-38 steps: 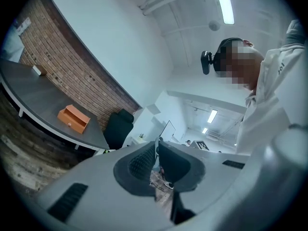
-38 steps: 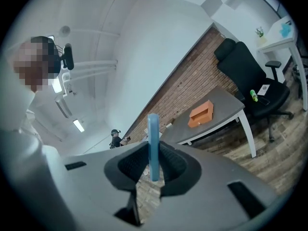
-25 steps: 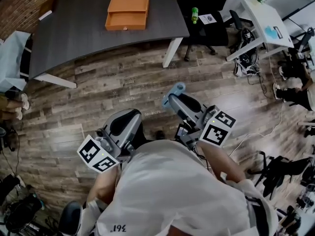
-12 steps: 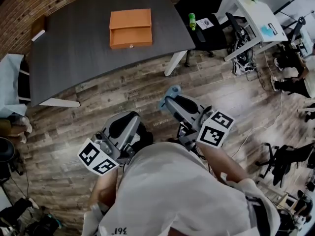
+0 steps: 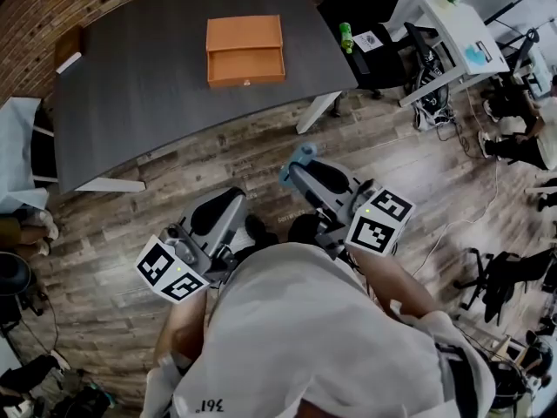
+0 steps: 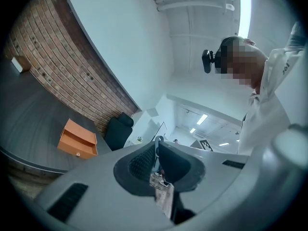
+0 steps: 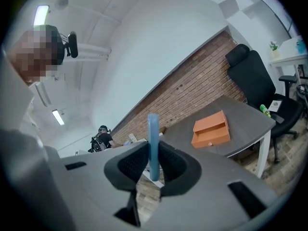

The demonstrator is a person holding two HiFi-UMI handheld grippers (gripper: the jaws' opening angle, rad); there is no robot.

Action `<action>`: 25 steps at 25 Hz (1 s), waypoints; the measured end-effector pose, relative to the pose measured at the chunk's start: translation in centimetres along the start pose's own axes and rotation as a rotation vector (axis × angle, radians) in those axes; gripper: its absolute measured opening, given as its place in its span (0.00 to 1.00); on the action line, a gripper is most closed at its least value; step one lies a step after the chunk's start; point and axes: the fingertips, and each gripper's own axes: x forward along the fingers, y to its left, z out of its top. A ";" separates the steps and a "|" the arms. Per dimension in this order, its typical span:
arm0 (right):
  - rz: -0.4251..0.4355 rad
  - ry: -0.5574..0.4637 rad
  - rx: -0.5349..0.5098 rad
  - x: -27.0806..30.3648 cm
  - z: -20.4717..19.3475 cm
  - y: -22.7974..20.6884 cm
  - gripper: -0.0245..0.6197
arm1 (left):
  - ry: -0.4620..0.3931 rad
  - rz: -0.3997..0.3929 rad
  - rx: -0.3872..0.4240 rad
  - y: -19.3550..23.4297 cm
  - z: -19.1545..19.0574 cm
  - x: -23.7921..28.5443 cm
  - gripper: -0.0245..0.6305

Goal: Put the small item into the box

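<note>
An orange box [image 5: 245, 50] with a drawer front stands on the dark grey table [image 5: 139, 77]; it also shows as the box [image 6: 77, 139] and the box [image 7: 211, 129] in the two gripper views. My right gripper [image 5: 298, 160] is shut on a small light-blue flat item [image 5: 304, 152], which stands upright between the jaws as the item [image 7: 153, 143]. The right gripper [image 7: 153, 166] hangs over the wooden floor, short of the table. My left gripper [image 5: 231, 202] is beside it, lower left. The left gripper [image 6: 157, 153] has its jaws together with nothing between them.
A black office chair [image 5: 376, 52] with a green bottle [image 5: 346, 35] stands right of the table. A white desk [image 5: 452, 24] and cables lie at the far right. A small block [image 5: 70, 52] sits on the table's left end. Another person [image 7: 101, 137] stands far off.
The table and orange box have slid lower and to the right in the head view. Both grippers keep much the same pose, and the right one still holds the blue item.
</note>
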 end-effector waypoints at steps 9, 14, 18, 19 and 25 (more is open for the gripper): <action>0.003 0.025 -0.009 2.1 0.7 -1.5 0.16 | 0.008 0.009 -0.015 2.0 0.5 1.2 0.08; 0.037 0.059 0.001 4.2 1.1 -3.4 0.16 | -0.001 0.057 -0.018 4.2 0.7 2.4 0.08; 0.062 0.085 0.001 6.2 2.7 -5.6 0.16 | -0.004 0.090 -0.023 6.5 1.3 4.3 0.08; 0.067 0.090 0.001 6.7 3.3 -6.3 0.16 | -0.003 0.099 -0.023 7.2 1.6 5.0 0.08; 0.087 0.122 0.008 9.1 6.6 -11.0 0.16 | -0.015 0.153 -0.023 11.2 3.0 9.3 0.08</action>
